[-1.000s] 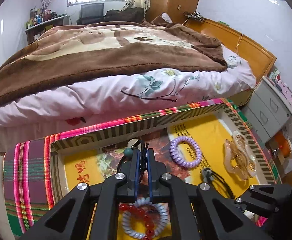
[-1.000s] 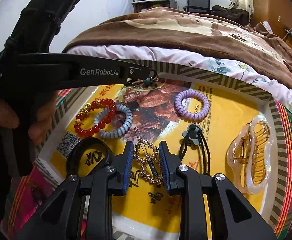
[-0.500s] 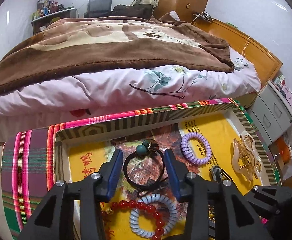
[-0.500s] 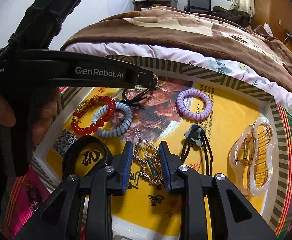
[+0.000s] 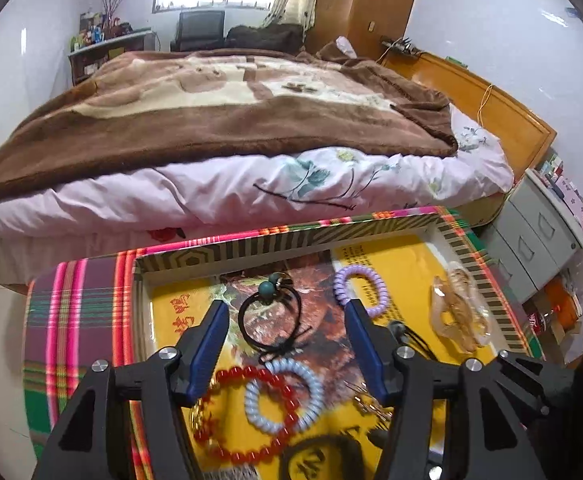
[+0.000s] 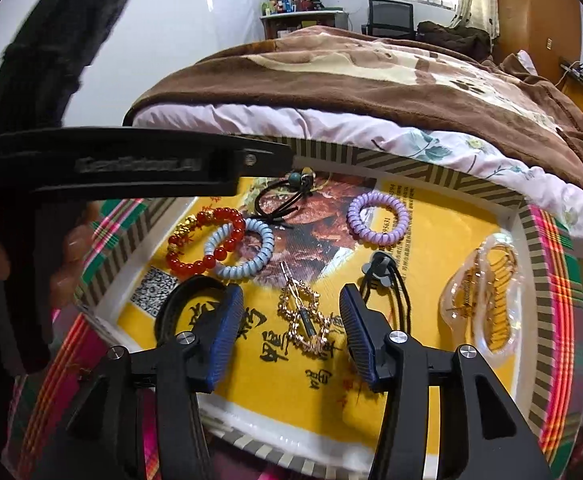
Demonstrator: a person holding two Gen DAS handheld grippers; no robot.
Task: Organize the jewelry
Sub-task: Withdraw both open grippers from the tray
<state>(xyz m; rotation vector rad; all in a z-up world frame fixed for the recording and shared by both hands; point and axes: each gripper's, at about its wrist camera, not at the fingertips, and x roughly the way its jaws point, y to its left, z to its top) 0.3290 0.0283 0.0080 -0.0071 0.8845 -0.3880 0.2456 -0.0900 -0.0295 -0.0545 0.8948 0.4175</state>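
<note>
So everything's sitting in the shallow box lid (image 6: 531,264) by the bed, looks like a place-down step just wrapping up. Left gripper (image 5: 283,342) is spread wide, holding nothing, with the black hair tie (image 5: 269,320) lying loose between its fingers. Right gripper (image 6: 291,326) is also released, straddling the gold chain clip (image 6: 303,316). My guess for the next move: close gently on that clip.

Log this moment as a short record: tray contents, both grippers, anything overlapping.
tray: shallow box lid, yellow printed liner
left gripper: open, above black hair tie with teal bead
right gripper: open, gold chain hair clip between its fingers
overlap: red bead bracelet and blue spiral tie
apart: purple spiral tie, clear claw clip
</note>
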